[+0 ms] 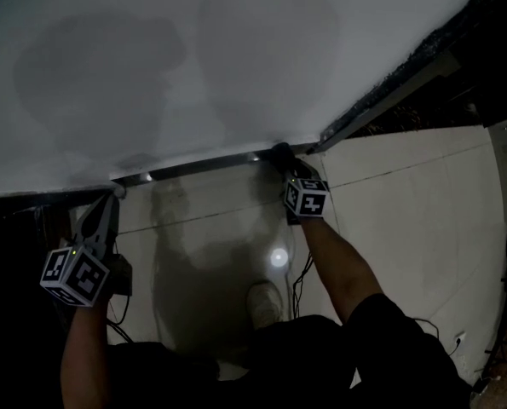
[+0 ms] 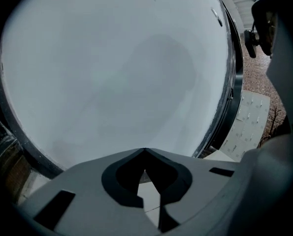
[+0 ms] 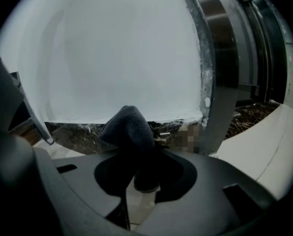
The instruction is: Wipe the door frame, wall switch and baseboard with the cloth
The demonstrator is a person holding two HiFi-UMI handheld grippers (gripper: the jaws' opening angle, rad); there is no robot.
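One dark fleecy cloth (image 3: pixel 129 127) — rounded, bunched.

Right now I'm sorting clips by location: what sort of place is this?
Likely an indoor spot by a doorway: white wall, dark baseboard along pale floor tiles, metal door frame at the corner.

Left tongs (image 1: pixel 112 196), lower left of the head view: my jaws are pressed together with nothing between them. The left cube (image 1: pixel 74 275) sits nearest me, and my left forearm (image 1: pixel 84 352) rises from below. Right tongs (image 1: pixel 285 158), centre: my jaws are clamped on a dark cloth (image 3: pixel 129 127). The right cube (image 1: pixel 307 197) faces up, and my right forearm (image 1: pixel 338 267) is stretched forward, reaching farther than the left.
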